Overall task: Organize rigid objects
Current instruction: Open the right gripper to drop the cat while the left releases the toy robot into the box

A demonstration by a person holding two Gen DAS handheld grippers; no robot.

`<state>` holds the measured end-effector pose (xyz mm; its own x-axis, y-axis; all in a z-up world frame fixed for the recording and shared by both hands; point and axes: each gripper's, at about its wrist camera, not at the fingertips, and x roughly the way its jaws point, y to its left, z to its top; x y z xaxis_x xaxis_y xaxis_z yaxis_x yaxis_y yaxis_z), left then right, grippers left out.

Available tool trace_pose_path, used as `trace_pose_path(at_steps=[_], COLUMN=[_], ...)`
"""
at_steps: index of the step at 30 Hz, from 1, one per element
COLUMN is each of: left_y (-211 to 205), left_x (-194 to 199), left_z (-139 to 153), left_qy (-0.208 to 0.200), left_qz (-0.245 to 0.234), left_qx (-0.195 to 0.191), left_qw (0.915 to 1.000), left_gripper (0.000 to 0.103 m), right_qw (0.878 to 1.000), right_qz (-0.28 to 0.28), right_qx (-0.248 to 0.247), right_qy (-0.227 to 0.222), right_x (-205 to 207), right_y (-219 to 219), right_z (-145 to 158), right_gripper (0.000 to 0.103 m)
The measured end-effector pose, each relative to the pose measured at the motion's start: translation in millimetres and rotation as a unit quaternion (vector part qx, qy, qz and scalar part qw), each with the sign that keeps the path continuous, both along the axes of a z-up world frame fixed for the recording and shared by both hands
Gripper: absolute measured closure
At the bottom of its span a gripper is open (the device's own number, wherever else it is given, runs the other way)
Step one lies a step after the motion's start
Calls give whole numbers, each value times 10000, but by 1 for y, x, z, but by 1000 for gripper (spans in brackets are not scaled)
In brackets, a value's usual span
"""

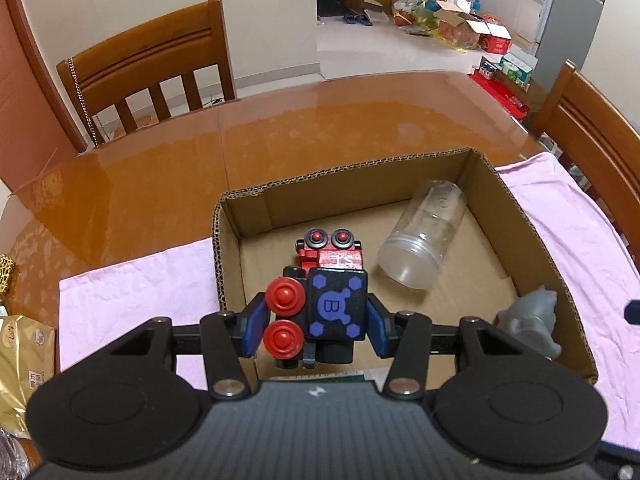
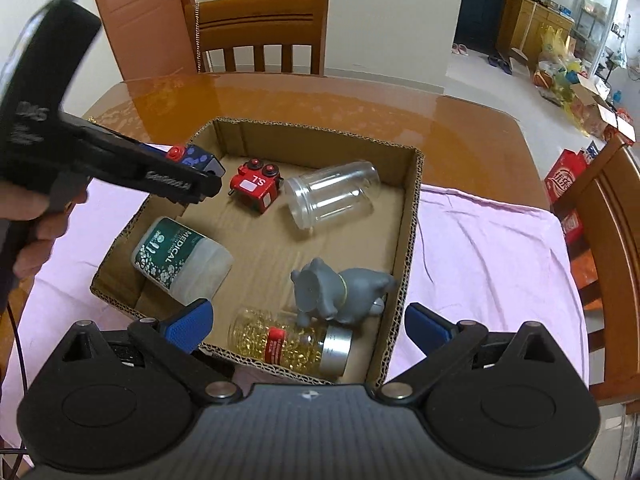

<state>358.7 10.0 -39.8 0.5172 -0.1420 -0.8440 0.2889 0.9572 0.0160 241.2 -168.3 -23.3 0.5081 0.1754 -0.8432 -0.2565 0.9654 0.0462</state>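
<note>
Left claw (image 1: 316, 330) grasps the black toy block (image 1: 334, 308); right claw (image 2: 308, 324) gapes, released.

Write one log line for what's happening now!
left gripper: holds black toy car over box | right gripper: open, empty

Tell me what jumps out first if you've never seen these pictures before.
The black toy train with red wheels sits between the pads of the left gripper, over the near left part of the cardboard box. Inside the box lie a red train, a clear jar on its side and a grey elephant. The right gripper stands wide open and empty at the near wall.
</note>
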Motion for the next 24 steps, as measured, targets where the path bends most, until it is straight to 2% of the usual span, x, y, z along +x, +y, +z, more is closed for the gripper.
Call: trace_pose_path(at_steps=[2, 3, 5, 14, 19, 24], left_y=[-1, -1, 0, 6, 13, 23], left_x=[0, -2, -8, -39, -66, -99], left_z=[2, 4, 11, 29, 38, 41], left_qy=[-85, -219, -424, -671, -748, -894], left_qz=[68, 141, 119, 91, 130, 316], left_qx=[-22, 10, 32, 148, 172, 182], left_qw=[9999, 9997, 9990, 9976, 9970, 9953], left_gripper=[8, 4, 3, 3, 3, 3], right_qw=[10000, 10000, 10000, 9999, 9996, 9991], right_qz=[-21, -39, -63, -157, -277, -401], right_qx=[41, 43, 31, 45, -47, 75], right_qy=[3, -1, -10, 22, 22, 63], right_x=[-1, -2, -4, -15, -25, -38], right_y=[-2, -2, -3, -9, -15, -26], right_z=[1, 1, 1, -6, -13, -24], right_gripper=[0, 0, 0, 0, 0, 0])
